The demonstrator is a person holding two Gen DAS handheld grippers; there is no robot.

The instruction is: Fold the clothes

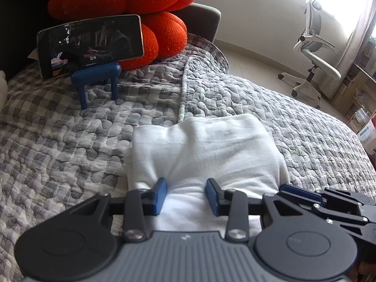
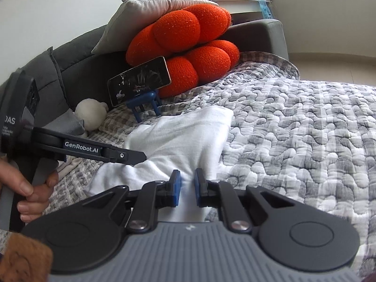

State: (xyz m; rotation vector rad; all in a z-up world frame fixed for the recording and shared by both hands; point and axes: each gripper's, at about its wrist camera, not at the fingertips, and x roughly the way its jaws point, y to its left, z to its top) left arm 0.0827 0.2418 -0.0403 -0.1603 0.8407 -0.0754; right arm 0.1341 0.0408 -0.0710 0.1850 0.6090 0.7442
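"GenRobot.AI" in white on black finger arm of left gripper point(image 2: 131, 156). "DAS" in white, first letter cut off, on gripper body at left edge; smaller lines beneath too small to read. White subtitle characters at bottom of phone point(image 1: 90, 45) screen, unreadable.

A grey-and-white checked quilted bedspread point(image 1: 70, 141) covers the bed. On it a dark phone point(image 1: 90, 45), propped sideways in a small blue stand point(image 1: 96, 75), leans against bright orange knotted cushions point(image 2: 188, 54). A white plush toy point(image 2: 90, 115) lies near the grey headboard point(image 2: 77, 70). A pale office chair point(image 1: 312, 54) stands by the window.
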